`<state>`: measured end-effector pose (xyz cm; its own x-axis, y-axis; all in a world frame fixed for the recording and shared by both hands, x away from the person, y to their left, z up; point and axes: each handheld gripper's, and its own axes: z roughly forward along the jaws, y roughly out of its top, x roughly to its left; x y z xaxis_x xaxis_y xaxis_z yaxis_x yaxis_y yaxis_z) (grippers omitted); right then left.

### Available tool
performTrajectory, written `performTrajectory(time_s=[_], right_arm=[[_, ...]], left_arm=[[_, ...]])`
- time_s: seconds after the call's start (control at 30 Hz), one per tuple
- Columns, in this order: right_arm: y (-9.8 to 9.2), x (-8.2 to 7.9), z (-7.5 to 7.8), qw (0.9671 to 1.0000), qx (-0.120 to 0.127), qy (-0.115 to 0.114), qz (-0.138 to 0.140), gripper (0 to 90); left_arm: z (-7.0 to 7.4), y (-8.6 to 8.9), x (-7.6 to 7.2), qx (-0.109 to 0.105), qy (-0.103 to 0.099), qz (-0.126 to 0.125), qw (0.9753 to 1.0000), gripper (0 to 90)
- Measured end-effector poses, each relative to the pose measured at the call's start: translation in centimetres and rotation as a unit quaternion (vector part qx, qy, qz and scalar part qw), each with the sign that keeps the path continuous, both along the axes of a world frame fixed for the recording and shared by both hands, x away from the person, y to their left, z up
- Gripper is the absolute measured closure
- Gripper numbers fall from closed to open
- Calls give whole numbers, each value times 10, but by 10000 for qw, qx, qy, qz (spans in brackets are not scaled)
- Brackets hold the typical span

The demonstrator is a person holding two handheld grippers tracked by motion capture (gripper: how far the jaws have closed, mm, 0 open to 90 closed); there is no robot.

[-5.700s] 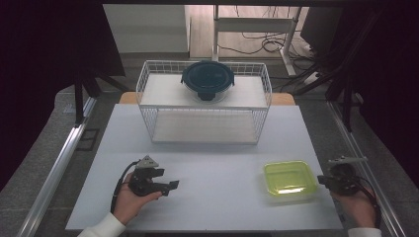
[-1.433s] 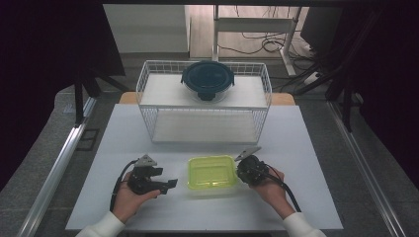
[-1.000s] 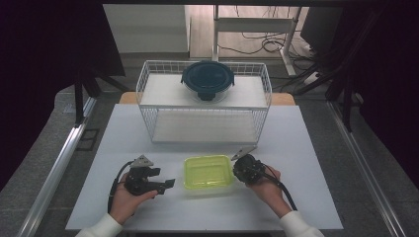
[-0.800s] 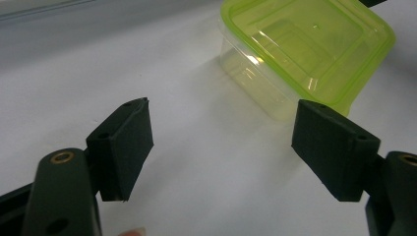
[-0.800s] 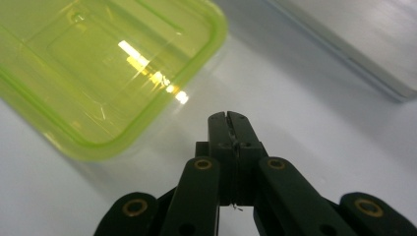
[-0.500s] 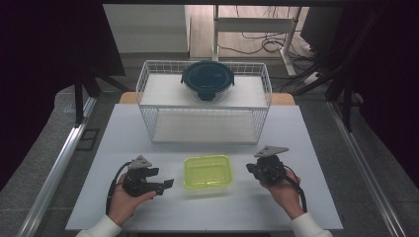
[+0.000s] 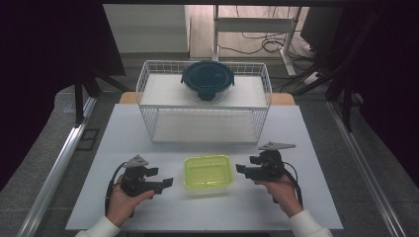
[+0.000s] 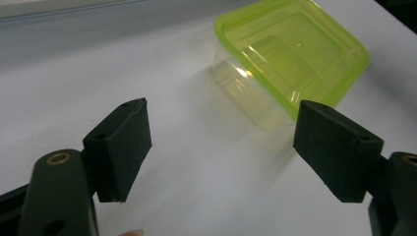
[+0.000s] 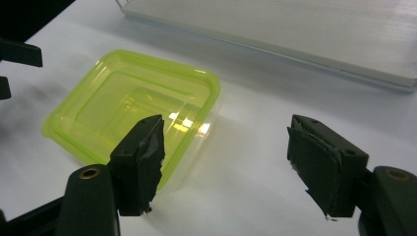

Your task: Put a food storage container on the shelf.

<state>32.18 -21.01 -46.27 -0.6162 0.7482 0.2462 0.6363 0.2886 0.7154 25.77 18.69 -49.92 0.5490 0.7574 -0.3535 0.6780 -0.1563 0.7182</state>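
The white table [image 7: 316, 133] carries everything. Its far half holds a white wire basket [image 7: 204, 101] that runs along the far edge, centred between the left and right edges. A dark round container with a clip-on lid [image 7: 207, 80] sits on the upper shelf of the basket, near the middle of the basket's far side.

The lime-green lidded container [image 7: 208, 172] stands on the near half of the table, roughly centred between the left and right edges, well apart from the basket. Its lid is green and closed; its walls are clear. Nothing touches it.

My left gripper [image 7: 167, 183] is held in my left hand [image 7: 123, 197] near the near-left part of the table, just beside the container's left side and apart from it. In the left gripper view, my jaws are spread wide with only bare table between them, and the container [image 8: 295, 54] lies beyond them, toward the right jaw.

My right gripper [image 7: 240, 169] is held in my right hand [image 7: 279, 190] at the container's right side, close to it, not touching. In the right gripper view, my jaws are spread wide and grip nothing; the container [image 9: 133, 108] lies beyond the left jaw.
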Motion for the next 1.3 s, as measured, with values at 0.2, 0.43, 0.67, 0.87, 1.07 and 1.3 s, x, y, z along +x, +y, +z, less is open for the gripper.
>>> performTrajectory(time_s=[0.2,0.43,0.67,0.87,1.07,1.3], right_arm=[[5,2,-4,9998,92,144,92,319],[10,6,-12,9996,72,272,35,322],[10,6,-17,9989,106,449,39,365],[9,16,-22,9951,533,834,32,414],[14,26,-34,9893,763,1245,68,477],[18,31,-42,9820,1007,1586,173,586]], left_arm=[[-2,-2,5,-73,122,-25,9999,217],[-8,-11,21,-369,536,-14,9979,213],[-13,-19,34,-662,851,-13,9942,236],[-19,-18,45,-1127,1211,-36,9862,331],[-24,-23,48,-1255,1413,-103,9819,357],[-31,-29,51,-1524,1715,-149,9732,480]])
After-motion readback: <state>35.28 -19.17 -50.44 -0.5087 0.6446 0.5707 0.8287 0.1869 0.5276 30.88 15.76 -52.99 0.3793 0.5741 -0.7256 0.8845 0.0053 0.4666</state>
